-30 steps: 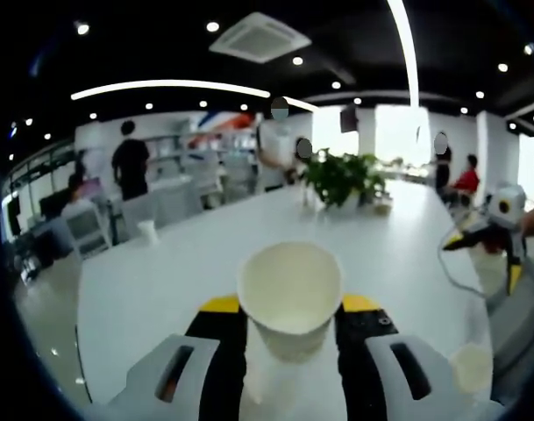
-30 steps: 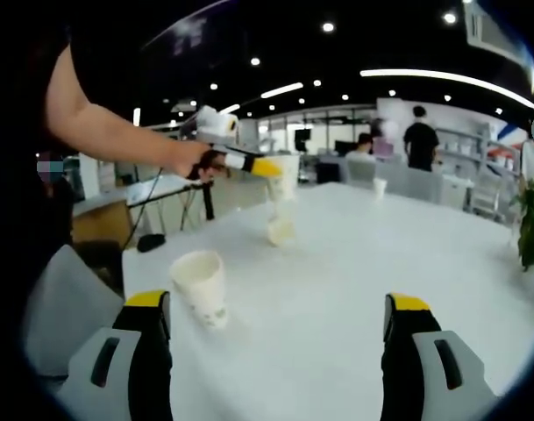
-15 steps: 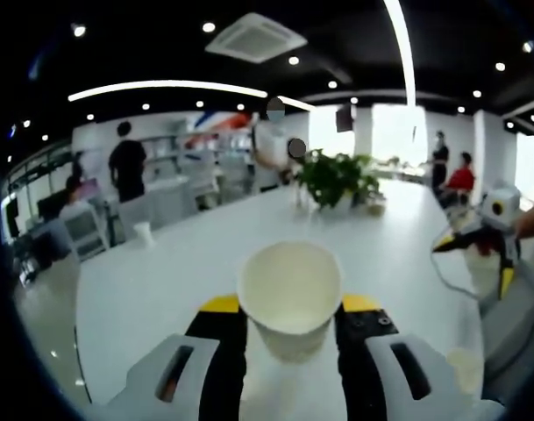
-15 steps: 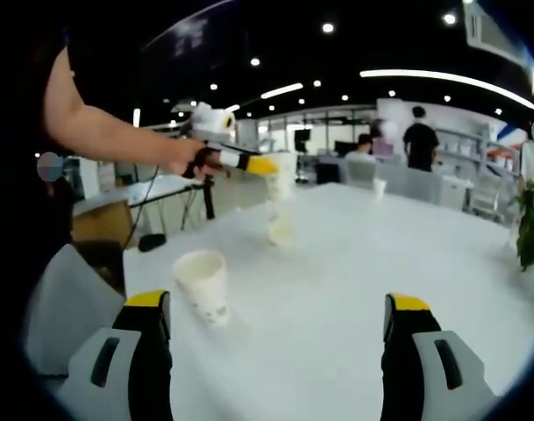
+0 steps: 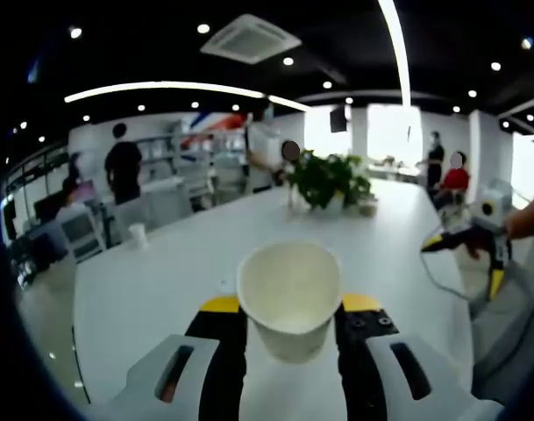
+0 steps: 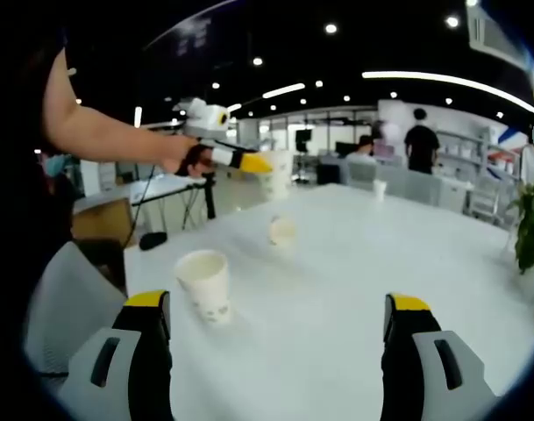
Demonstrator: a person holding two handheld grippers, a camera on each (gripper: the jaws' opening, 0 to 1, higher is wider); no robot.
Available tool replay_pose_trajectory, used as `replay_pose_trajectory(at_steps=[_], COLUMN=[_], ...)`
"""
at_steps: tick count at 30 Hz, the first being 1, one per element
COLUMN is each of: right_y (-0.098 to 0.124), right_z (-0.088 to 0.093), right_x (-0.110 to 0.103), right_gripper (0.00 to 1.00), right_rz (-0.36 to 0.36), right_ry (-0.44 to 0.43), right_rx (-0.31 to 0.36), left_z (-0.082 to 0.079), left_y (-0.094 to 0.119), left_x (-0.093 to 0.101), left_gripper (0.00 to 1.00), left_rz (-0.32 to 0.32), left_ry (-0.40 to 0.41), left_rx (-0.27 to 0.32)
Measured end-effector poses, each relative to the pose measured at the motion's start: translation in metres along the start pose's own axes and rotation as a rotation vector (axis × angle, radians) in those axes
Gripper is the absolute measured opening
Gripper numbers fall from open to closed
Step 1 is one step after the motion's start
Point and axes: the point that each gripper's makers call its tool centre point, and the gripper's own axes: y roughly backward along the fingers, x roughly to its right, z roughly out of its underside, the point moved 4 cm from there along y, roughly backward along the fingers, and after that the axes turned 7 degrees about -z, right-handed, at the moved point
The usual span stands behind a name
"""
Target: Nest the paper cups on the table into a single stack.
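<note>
- One paper cup sits clamped upright in the left claw, lifted above the surface for nesting.
- Right claw gapes wide and empty, facing two cups: near cup by the surface's edge, far cup further in.

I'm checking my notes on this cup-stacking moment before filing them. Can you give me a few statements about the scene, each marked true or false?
1. The left gripper is shut on a paper cup. True.
2. The right gripper also holds a cup. False: its jaws stand wide apart with nothing between them.
3. In the right gripper view, two cups stand on the white table: a nearer cup and a farther cup. True.
4. The held cup is already nested in the farther cup. False: it is held in the air above the table, apart from it.
5. A potted plant stands on the table. True.
</note>
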Motion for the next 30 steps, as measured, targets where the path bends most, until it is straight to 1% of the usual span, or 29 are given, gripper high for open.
replay_pose_trajectory(at_steps=[5, 11, 20, 30], right_y=[0.0, 0.0, 0.0, -0.001], right_z=[0.001, 0.002, 0.0, -0.001], right_x=[-0.002, -0.002, -0.001, -0.001], right_gripper=[1.0, 1.0, 1.0, 1.0], right_rz=[-0.003, -0.008, -0.01, -0.016], right_ry=[0.002, 0.008, 0.013, 0.015], right_rx=[-0.003, -0.012, -0.013, -0.013], left_z=[-0.002, 0.002, -0.001, -0.001], left_y=[0.006, 0.011, 0.015, 0.022], left_x=[0.007, 0.014, 0.023, 0.034], left_gripper=[0.37, 0.37, 0.37, 0.37], left_rz=[0.006, 0.009, 0.021, 0.035], left_ry=[0.003, -0.003, 0.0, -0.012], left_rx=[0.008, 0.001, 0.013, 0.016])
